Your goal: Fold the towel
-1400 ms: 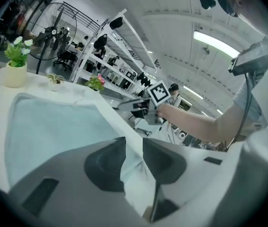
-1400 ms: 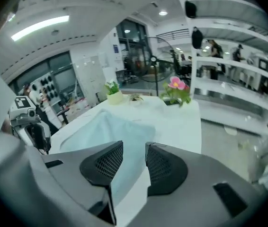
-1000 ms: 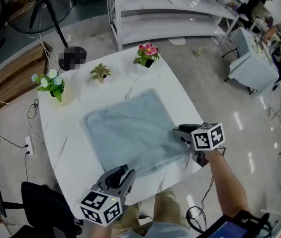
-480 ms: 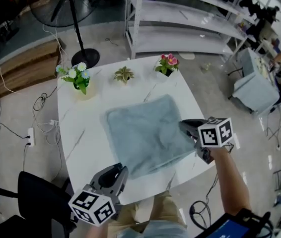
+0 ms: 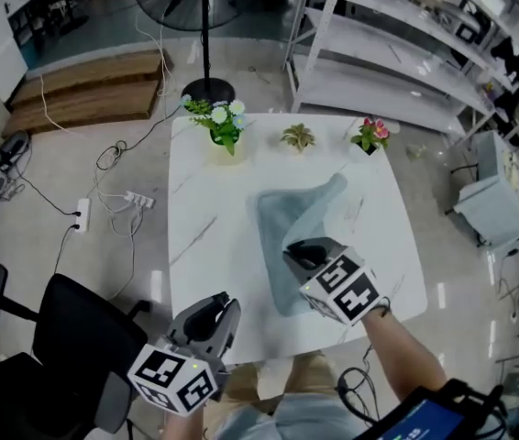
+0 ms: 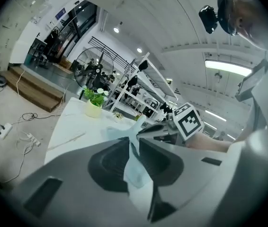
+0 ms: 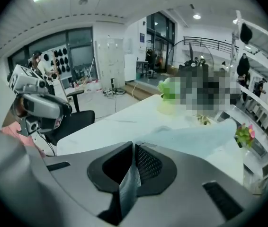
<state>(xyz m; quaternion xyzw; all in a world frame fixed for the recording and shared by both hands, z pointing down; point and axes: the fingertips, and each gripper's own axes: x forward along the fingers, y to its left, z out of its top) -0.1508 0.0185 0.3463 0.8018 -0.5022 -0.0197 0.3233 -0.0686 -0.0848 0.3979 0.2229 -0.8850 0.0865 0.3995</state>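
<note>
Nearest, in the left gripper view: left tongs [image 6: 135, 148] clenched on a narrow strip of the pale blue towel [image 6: 137, 171], having just closed on it. Cloth running up between the jaws and out over the white bench [image 6: 72, 126]. Shown only there; from above, covered by the tongs' own body.

Next, in the right gripper view: right tongs [image 7: 133, 151] pinched tight on a thin towel edge, also just closed. Cloth hanging below the jaws and stretching ahead as a raised sheet above the bench. Again plain only from this camera.

From the head view, the layout instead. Left tongs over the bench's near edge, left of the towel's main body. Right tongs further in and to the right, above the towel's near end. Towel on the bench's right half, drawn narrow, with its far corner peaked up toward the plants.

Counted, near to far:
- one black chair [image 5: 67, 333] on the floor at the near left
- two tongs, one towel, one bench
- three potted plants along the bench's far edge: white-flowered plant [image 5: 221, 122], small green plant [image 5: 297, 137], pink-flowered plant [image 5: 370, 134]
- one standing fan [image 5: 206, 35] and one shelving rack [image 5: 397, 62] beyond
</note>
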